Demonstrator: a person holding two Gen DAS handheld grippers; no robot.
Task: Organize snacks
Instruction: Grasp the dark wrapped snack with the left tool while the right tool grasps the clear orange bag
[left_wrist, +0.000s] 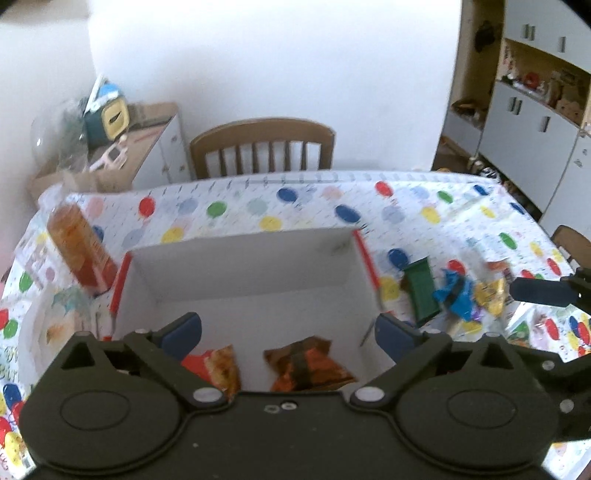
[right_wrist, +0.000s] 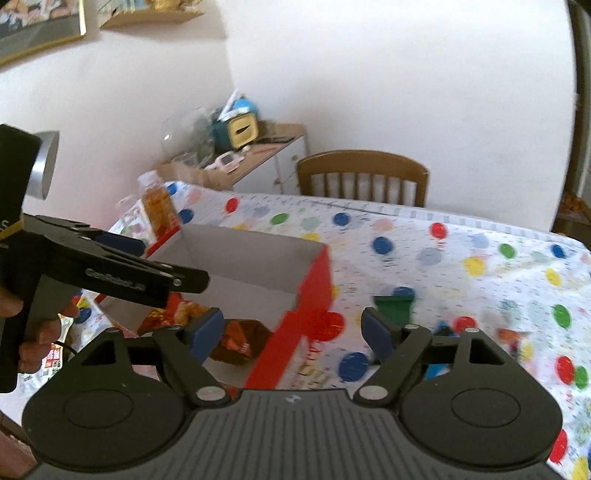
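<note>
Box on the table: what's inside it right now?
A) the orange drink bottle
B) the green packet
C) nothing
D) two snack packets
D: the left wrist view shows two orange-red snack packets lying on the floor of the box, while the bottle stands outside its left wall and the green packet lies on the tablecloth to its right.

The left gripper (left_wrist: 288, 332) is hovering over the open white box (left_wrist: 251, 266), its jaws standing wide apart with nothing between them. Two snack packets are lying on the box floor: an orange packet (left_wrist: 221, 369) and a brown-and-orange packet (left_wrist: 306, 365) (lying apart). Beside the box, on the balloon-print tablecloth (left_wrist: 314, 206), a green packet (left_wrist: 421, 291), a blue wrapper (left_wrist: 456, 295) and a yellow wrapper (left_wrist: 489, 293) are lying, while an orange bottle (left_wrist: 81, 247) is standing at the left.
</note>
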